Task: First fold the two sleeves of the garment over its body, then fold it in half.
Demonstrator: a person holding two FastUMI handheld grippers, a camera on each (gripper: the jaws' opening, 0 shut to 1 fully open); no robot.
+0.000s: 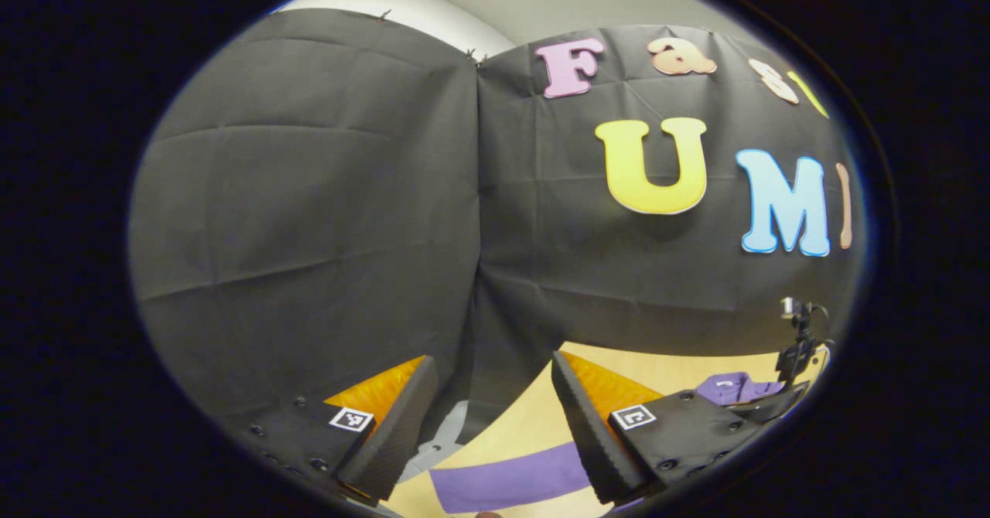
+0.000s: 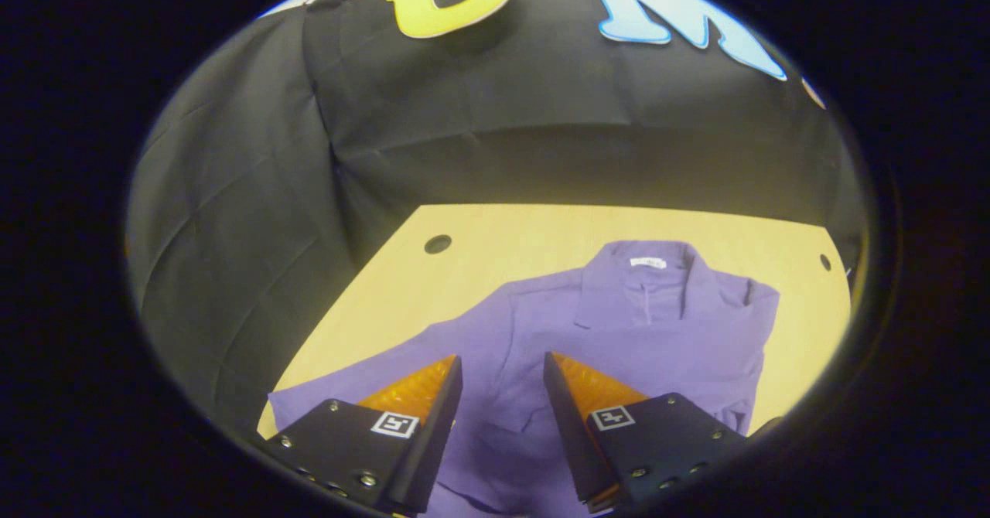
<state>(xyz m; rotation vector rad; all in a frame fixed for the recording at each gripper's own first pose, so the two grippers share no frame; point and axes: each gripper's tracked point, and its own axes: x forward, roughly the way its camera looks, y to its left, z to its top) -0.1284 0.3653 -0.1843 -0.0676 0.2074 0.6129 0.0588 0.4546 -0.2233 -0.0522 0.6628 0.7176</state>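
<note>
We see the purple shirt lying flat on the table, collar toward the far edge. Our right tool hovers open above it; our left tool gapes open, holding nothing.

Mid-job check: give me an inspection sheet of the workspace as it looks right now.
Surface: light wooden table with round holes near two corners.
Job's things: purple collared shirt lying flat, collar toward the wall; its sleeve stretches out sideways, not yet folded.
Clutter: nothing seen.
Grippers: left gripper open above a purple strip of cloth at the table edge; right gripper open above the shirt's body, holding nothing.
Cables: thin cable on a small black camera mount at the table's far side.
Surroundings: black cloth wall behind the table.
</note>
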